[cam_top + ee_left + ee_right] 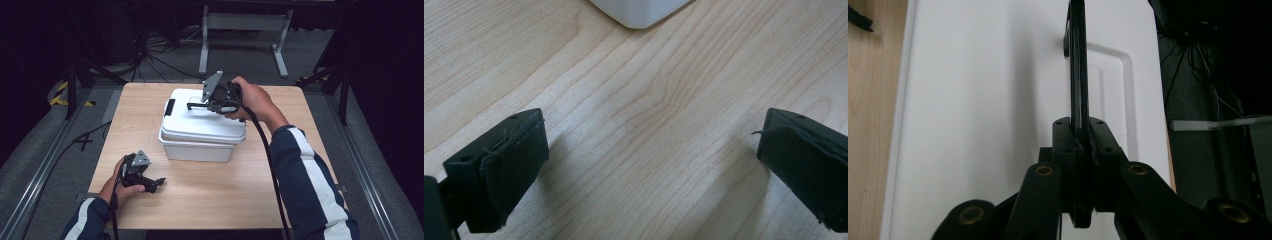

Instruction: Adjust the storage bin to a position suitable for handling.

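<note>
A white lidded box [200,132] stands in the middle of the wooden table [210,200]. Its thin black carry handle [196,106] is swung up over the lid. My right gripper [214,106] is above the lid, shut on that handle. In the right gripper view the handle [1077,60] runs edge-on between the pads, with my right gripper [1079,145] over the white lid [973,125]. My left gripper [156,182] rests low at the table's front left, open. In the left gripper view my left gripper [654,165] has wide-set fingers [514,165] over bare wood, and a box corner [639,10] shows ahead.
A black latch [170,107] sits on the box's left end. Behind the table stands a grey metal frame [245,30], with cables on the dark floor [150,55]. Rails run along both sides of the table.
</note>
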The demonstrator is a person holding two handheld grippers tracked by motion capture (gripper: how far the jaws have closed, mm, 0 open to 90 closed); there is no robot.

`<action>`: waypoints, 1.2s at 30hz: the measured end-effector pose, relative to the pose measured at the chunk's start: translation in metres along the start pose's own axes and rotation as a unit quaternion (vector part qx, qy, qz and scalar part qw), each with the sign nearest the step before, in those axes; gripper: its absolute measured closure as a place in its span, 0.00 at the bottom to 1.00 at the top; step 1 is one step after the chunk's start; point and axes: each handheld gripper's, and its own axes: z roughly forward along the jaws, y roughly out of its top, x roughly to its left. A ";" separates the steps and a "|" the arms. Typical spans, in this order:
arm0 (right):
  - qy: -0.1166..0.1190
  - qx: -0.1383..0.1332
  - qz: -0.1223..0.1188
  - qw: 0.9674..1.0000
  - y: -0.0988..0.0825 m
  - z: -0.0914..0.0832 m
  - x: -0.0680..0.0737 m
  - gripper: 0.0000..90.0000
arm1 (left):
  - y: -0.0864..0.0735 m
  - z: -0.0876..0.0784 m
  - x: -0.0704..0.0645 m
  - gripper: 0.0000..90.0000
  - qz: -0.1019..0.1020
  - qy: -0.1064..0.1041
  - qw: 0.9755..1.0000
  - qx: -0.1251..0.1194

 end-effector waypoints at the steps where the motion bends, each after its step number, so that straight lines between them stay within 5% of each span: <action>1: -0.001 0.001 0.004 1.000 -0.002 -0.003 0.001 0.94 | 0.000 0.000 0.000 0.01 0.000 0.000 1.000 0.000; 16: -0.008 -0.002 0.011 1.000 -0.034 -0.026 0.000 0.94 | 0.000 0.000 0.000 0.01 -0.001 -0.001 1.000 -0.001; 36: -0.032 -0.005 0.056 0.998 -0.102 -0.061 0.006 0.94 | 0.000 0.001 -0.001 0.01 -0.004 0.001 1.000 -0.005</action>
